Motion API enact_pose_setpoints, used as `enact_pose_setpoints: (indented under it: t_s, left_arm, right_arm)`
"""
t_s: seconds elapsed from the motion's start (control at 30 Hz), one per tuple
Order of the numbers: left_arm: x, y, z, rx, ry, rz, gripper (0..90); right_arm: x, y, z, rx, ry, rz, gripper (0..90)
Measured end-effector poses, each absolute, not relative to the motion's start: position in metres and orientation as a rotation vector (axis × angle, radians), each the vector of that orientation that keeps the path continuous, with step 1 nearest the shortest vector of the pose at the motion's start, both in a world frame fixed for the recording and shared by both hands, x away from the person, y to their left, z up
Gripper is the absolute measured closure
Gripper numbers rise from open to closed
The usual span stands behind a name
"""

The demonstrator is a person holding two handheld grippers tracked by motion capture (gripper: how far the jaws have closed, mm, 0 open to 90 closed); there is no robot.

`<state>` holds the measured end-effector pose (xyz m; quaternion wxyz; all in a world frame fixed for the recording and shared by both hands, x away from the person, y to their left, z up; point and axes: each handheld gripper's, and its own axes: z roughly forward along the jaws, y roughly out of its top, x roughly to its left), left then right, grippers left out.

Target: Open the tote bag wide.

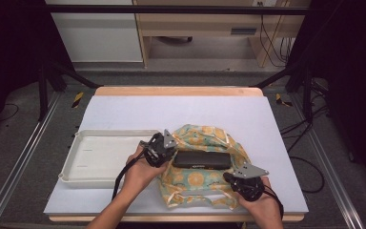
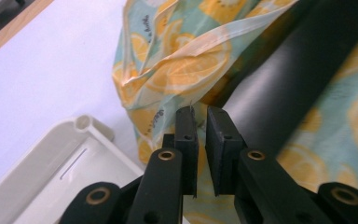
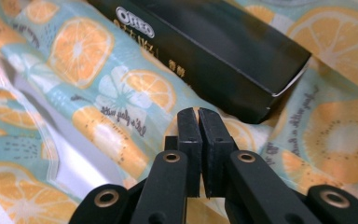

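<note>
The fruit-print bag (image 1: 198, 179) is lying spread on the white tabletop (image 1: 124, 109), near the front edge and just right of centre. The black box (image 1: 202, 160) is lying flat on top of the bag, long side running across the tabletop; white lettering is showing on its side in the right gripper view (image 3: 200, 51).

The left tongs (image 1: 164, 143) are sitting at the box's left end, over the bag's left edge. In the left gripper view the left tongs (image 2: 201, 114) are standing nearly shut, with a narrow gap between the jaws; a fold of the bag's film (image 2: 177, 70) is rising right at the tips, but whether it is being pinched I cannot tell. The box (image 2: 289, 79) is running alongside to the right.

The right tongs (image 1: 228, 177) are sitting at the bag's front right part, just in front of the box. In the right gripper view the right tongs (image 3: 198, 114) are closed jaw to jaw, tips resting low over the bag (image 3: 98, 112), close to the box's near corner; nothing clearly showing between them.

The cream tray (image 1: 76, 164) is standing to the left of the bag, just beside the left hand (image 1: 140, 174).
</note>
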<state>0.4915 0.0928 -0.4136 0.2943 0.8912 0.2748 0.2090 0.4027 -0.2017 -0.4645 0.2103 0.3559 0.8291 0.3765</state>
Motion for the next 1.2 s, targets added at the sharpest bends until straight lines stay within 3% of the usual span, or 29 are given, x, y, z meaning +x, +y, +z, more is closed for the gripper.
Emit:
enact_pose_setpoints:
  t_s: [0.43,0.83,1.2]
  left_arm:
    - [0.526,0.091,-0.433,2.439,0.804,0.498,89.9]
    - [0.539,0.088,-0.445,2.492,0.833,0.425,90.0]
    - [0.539,0.09,-0.441,2.479,0.821,0.431,90.0]
  right_arm:
    - [0.405,-0.2,-0.473,1.017,2.368,0.988,89.4]
    - [0.407,-0.2,-0.477,1.03,2.391,0.975,89.3]
    - [0.406,-0.215,-0.431,0.966,2.219,1.125,88.6]
